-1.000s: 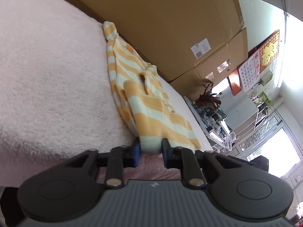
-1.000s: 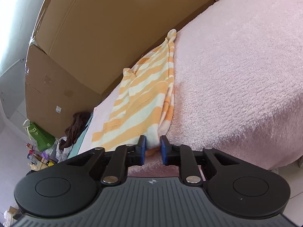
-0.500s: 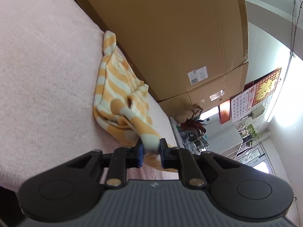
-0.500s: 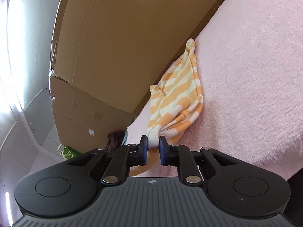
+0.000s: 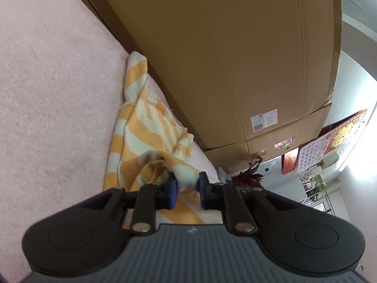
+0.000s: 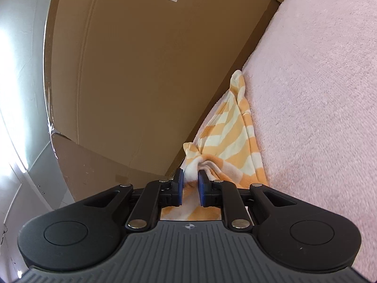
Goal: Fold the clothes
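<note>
An orange-and-cream striped garment (image 5: pixel 143 129) lies bunched along the far edge of the pink fleece surface (image 5: pixel 51 94), against tall cardboard boxes. In the left wrist view my left gripper (image 5: pixel 186 183) is shut on a cream edge of the garment, lifted off the surface. The right wrist view shows the same garment (image 6: pixel 231 136), with my right gripper (image 6: pixel 190 176) shut on another bunched edge of it. Cloth drapes from both grips down to the surface, and a far corner of the garment points up by the boxes.
Large cardboard boxes (image 5: pixel 223 59) (image 6: pixel 141 70) stand close behind the garment. The pink fleece (image 6: pixel 318 106) spreads wide beside it. A room with a red plant (image 5: pixel 249 176), a wall calendar (image 5: pixel 313 153) and shelves shows at the right of the left wrist view.
Both grippers have lifted and carried their held edges toward the boxes, so the garment, flat and stretched out a second ago, is now bunched and doubled over on itself.
</note>
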`<state>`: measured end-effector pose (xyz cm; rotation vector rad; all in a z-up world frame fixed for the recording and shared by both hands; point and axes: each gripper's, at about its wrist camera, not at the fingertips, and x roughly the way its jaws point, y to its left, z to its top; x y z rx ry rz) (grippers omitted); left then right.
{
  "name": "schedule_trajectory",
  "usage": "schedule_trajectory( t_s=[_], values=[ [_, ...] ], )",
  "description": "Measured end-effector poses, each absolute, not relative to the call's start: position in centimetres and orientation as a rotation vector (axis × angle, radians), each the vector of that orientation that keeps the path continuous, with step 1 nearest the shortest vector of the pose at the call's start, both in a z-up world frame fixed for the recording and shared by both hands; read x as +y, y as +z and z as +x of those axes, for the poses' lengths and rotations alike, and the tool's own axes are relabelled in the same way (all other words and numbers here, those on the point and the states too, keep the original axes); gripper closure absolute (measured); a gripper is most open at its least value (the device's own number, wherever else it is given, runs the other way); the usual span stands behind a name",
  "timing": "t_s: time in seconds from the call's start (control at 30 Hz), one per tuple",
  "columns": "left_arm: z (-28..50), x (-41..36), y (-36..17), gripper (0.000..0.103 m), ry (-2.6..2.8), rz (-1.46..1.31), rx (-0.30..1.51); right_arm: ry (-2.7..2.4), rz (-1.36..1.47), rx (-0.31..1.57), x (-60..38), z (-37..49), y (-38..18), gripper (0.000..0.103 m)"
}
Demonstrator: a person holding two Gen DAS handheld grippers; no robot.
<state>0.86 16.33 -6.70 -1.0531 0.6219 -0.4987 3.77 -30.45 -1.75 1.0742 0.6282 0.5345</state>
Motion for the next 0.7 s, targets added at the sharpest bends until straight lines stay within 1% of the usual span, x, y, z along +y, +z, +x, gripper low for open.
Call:
schedule_trajectory(
  t_s=[0.07,0.17,0.23,0.27,0.3,0.37,0.43,0.47,0.5,0.57,0.63,0.67,0.7],
  values=[
    [1.9,16.6,-7.2,0.091,-0.493,-1.071,0.627,0.527,1.073,0.631,-30.3,4.6,-2.1,0.087],
    [3.1,17.2,-7.9,0.09,-0.484,-1.093,0.63,0.507,1.068,0.634,-30.1,5.7,-2.7,0.083],
    [3.2,17.9,-8.2,0.083,-0.477,-1.102,0.621,0.489,1.066,0.632,-30.1,6.3,-3.1,0.079],
    [3.1,18.3,-8.2,0.082,-0.475,-1.098,0.609,0.481,1.063,0.626,-30.2,6.3,-3.2,0.073],
    [2.8,18.9,-8.0,0.08,-0.476,-1.086,0.591,0.473,1.059,0.619,-30.2,6.3,-3.3,0.071],
    [1.6,19.6,-7.6,0.073,-0.477,-1.031,0.55,0.49,1.03,0.579,-30.5,5.7,-2.8,0.071],
    [0.3,19.8,-7.3,0.05,-0.476,-0.967,0.523,0.473,0.907,0.546,-30.3,4.4,-1.8,0.071],
    [-0.3,19.5,-7.3,0.046,-0.475,-0.932,0.523,0.462,0.842,0.53,-30.2,3.8,-1.3,0.069],
    [-0.8,19.3,-7.3,0.043,-0.474,-0.897,0.522,0.433,0.751,0.517,-29.8,3.2,-0.8,0.065],
    [-1.5,18.1,-7.4,0.042,-0.48,-0.828,0.535,0.387,0.573,0.508,-28.4,2.1,-0.4,0.063],
    [-1.6,16.8,-7.7,0.036,-0.464,-0.779,0.551,0.38,0.451,0.519,-27.0,1.5,-0.5,0.063],
    [-1.5,16.3,-7.9,0.036,-0.451,-0.768,0.563,0.383,0.408,0.524,-26.3,1.3,-0.6,0.063],
    [-1.3,15.9,-8.2,0.038,-0.436,-0.761,0.576,0.374,0.381,0.524,-25.8,1.3,-0.8,0.063]
  ],
)
